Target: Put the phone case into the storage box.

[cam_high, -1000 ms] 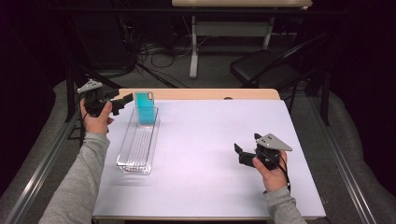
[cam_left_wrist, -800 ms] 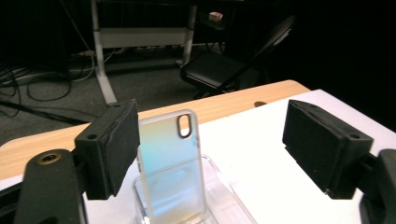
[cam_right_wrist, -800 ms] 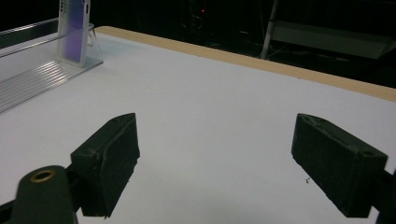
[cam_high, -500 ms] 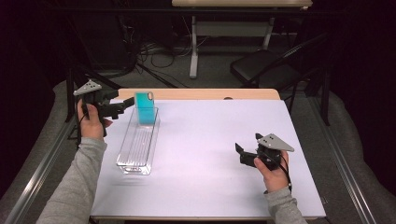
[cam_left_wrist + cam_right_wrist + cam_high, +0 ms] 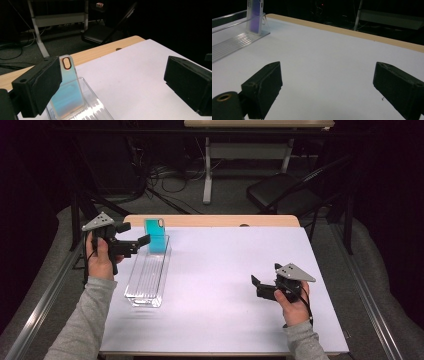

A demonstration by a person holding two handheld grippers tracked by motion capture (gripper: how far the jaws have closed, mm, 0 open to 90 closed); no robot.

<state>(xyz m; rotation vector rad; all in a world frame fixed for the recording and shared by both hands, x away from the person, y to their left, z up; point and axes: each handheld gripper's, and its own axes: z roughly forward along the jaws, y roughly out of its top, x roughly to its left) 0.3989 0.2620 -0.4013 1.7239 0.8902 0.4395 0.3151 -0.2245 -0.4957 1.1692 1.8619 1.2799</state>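
The blue phone case (image 5: 155, 235) stands upright at the far end of the clear tray (image 5: 147, 280) near the table's left edge, the left tongs (image 5: 134, 243) have just opened off it, and the right tongs (image 5: 260, 286) wait apart, so the putting-in step looks done and next the left hand should pull away without bumping it.

- My left gripper (image 5: 142, 240) hovered at the far left, its jaws just opening wide, nothing between them.
- My right gripper (image 5: 256, 284) sat near right, jaws apart and empty.
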